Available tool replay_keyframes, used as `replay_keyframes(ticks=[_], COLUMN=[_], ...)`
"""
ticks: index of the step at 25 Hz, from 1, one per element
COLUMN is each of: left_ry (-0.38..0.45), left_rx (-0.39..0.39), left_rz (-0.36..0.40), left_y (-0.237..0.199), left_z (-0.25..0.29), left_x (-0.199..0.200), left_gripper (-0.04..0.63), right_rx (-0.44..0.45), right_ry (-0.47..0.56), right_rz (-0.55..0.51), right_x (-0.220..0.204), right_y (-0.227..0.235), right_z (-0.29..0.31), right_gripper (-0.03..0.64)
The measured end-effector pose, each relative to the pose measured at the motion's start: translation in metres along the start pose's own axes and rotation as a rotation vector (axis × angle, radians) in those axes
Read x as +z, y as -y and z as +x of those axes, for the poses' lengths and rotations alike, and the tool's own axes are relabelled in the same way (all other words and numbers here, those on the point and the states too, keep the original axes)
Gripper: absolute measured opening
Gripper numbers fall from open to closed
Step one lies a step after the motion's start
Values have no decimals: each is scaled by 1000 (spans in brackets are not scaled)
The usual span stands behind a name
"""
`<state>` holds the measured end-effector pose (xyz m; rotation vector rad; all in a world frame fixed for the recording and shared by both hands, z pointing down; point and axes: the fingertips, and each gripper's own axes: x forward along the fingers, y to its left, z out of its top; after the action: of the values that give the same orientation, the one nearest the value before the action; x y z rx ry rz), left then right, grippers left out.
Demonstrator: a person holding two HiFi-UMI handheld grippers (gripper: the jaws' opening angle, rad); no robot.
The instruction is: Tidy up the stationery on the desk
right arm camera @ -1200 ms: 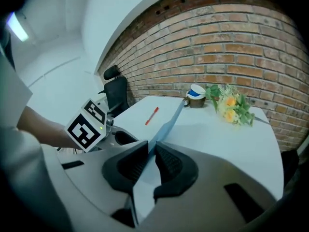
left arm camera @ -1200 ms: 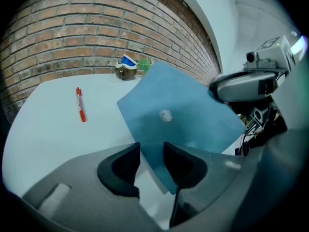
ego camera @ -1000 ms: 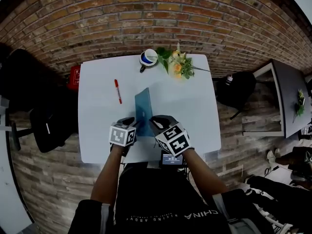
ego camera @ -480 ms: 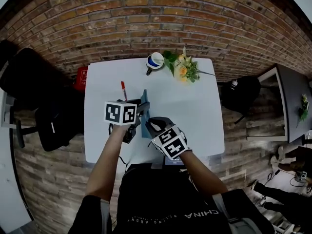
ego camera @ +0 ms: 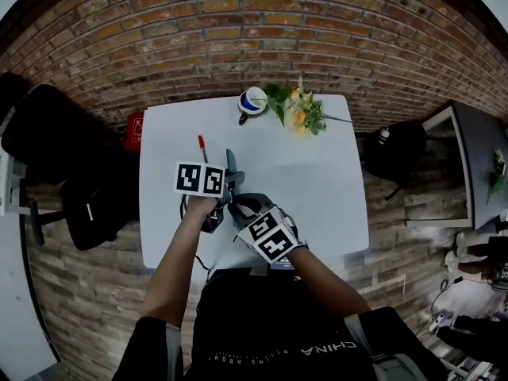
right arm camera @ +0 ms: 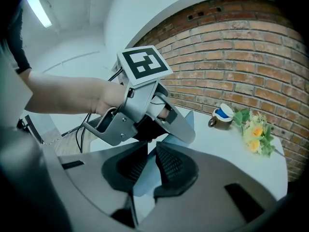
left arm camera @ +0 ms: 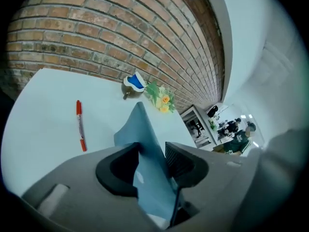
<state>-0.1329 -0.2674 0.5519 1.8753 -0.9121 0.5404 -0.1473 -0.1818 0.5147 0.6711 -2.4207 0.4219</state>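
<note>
Near edge of bench point(ego camera: 317, 189), 6 o'clock: right claw point(right arm camera: 150, 153) clamped on the near part of the folder point(left arm camera: 145, 129). Left claw point(left arm camera: 153, 151) just beyond, at 11 o'clock of the right; jaws apart, just been opening, folder passes between them, pads not pressing. Folder: blue, thin, raised on edge, far corner pointing to 12 o'clock. Red pen point(ego camera: 202, 144) lies flat at 11 o'clock of folder, apart from it. Far edge: mug point(ego camera: 253, 100) at 12 o'clock, flowers point(ego camera: 298, 111) just beside it at 1 o'clock

Cool, even light throughout, with strong fisheye bending, dark corners and soft foregrounds.
</note>
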Motion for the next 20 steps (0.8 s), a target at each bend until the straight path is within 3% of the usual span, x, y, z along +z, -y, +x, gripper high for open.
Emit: replay_keyframes(ticks=[9,11,16,20], left_ry=[12,31,54,88], left_rx=[-4,7,1,-54], left_rz=[-76,-80,-121,-174], left_y=[-6,-10,-19,-14], left_z=[-3,-6,-10,-13], left_x=[-2,-2,-3,-1], left_gripper=[92,57,52,52], right_rx=[27,10,-17,-51], right_ry=[-11,-16,-15,-22], right_rz=[-14,-13,34,63], right_x=[1,-1,-10,-20], right_y=[-7,-4,12,29], right_z=[9,8,2,-6], right_gripper=[55,11,11,11])
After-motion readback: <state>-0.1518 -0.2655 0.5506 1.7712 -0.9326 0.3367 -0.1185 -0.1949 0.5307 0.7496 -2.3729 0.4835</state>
